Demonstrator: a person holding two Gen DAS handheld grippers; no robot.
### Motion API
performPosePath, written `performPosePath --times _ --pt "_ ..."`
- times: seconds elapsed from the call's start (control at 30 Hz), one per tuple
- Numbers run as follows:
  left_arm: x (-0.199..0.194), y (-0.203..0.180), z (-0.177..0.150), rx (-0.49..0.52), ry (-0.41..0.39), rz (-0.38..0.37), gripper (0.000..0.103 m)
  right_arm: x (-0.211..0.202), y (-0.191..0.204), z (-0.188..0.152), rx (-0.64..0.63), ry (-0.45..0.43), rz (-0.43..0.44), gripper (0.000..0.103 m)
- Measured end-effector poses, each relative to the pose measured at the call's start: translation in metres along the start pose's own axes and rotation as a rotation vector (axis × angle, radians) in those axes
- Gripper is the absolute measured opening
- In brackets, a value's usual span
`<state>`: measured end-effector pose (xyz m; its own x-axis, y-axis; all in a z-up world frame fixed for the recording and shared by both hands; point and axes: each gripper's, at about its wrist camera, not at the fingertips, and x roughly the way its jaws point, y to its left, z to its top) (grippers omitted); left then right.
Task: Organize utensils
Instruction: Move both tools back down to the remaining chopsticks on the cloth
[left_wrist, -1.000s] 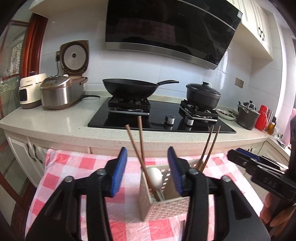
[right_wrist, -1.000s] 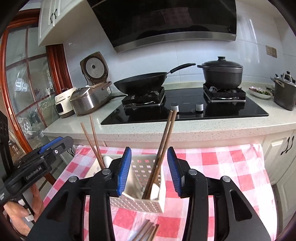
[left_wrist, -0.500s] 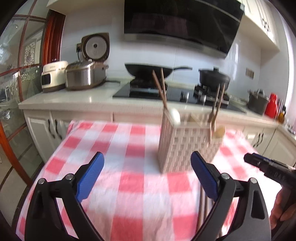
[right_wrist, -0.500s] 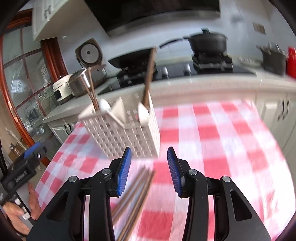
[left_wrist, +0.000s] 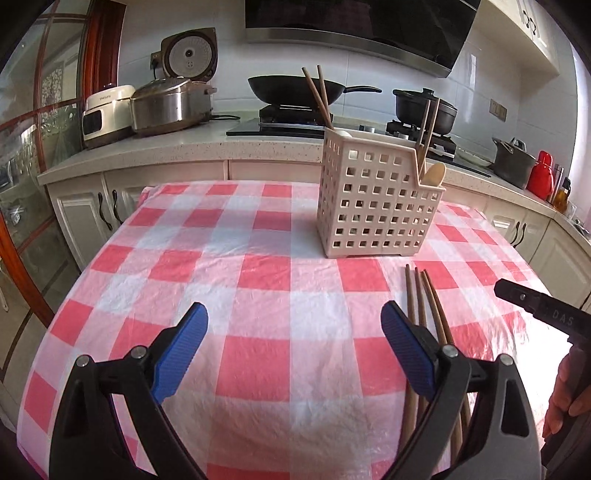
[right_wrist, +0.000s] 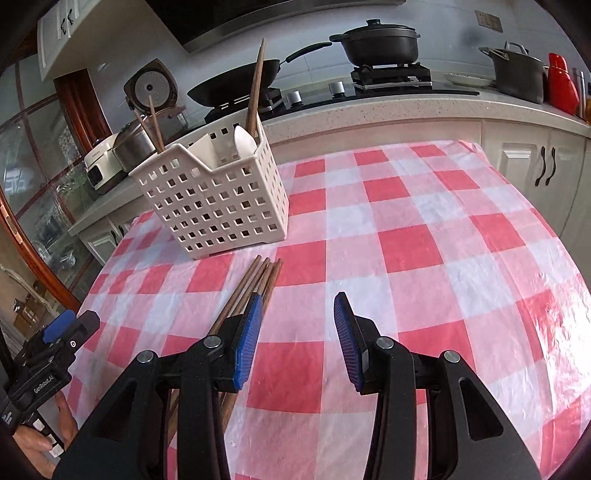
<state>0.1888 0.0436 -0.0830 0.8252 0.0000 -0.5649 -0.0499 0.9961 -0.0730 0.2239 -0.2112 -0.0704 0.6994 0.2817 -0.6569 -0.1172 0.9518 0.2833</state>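
A white perforated utensil basket (left_wrist: 376, 206) stands on the red-checked tablecloth (left_wrist: 258, 295); it also shows in the right wrist view (right_wrist: 218, 206). It holds two pairs of upright brown chopsticks (left_wrist: 319, 96) and pale spoons (right_wrist: 245, 142). Several loose brown chopsticks (left_wrist: 424, 299) lie on the cloth in front of the basket, also seen in the right wrist view (right_wrist: 255, 286). My left gripper (left_wrist: 294, 325) is wide open and empty, its right finger beside the loose chopsticks. My right gripper (right_wrist: 298, 314) is open and empty, just right of them.
Behind the table runs a counter (left_wrist: 166, 147) with rice cookers (left_wrist: 166, 103), a wok (left_wrist: 291, 88) on the hob, a black pot (left_wrist: 421, 107) and a red kettle (left_wrist: 539, 177). A glass-panelled door (left_wrist: 29, 155) stands at the left.
Both grippers have pulled back and down from above the basket to low over the tablecloth. The left gripper has opened much wider.
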Motion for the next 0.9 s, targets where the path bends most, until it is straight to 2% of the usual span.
performPosePath --times 0.23,0.9 --pt "-0.014 0.001 -0.003 0.017 -0.018 0.002 0.092 -0.004 0.006 -0.002 -0.006 0.007 -0.006 0.04" --pt "-0.012 0.026 -0.007 -0.058 -0.018 0.002 0.093 0.014 0.027 -0.012 -0.046 0.07 -0.01 0.04"
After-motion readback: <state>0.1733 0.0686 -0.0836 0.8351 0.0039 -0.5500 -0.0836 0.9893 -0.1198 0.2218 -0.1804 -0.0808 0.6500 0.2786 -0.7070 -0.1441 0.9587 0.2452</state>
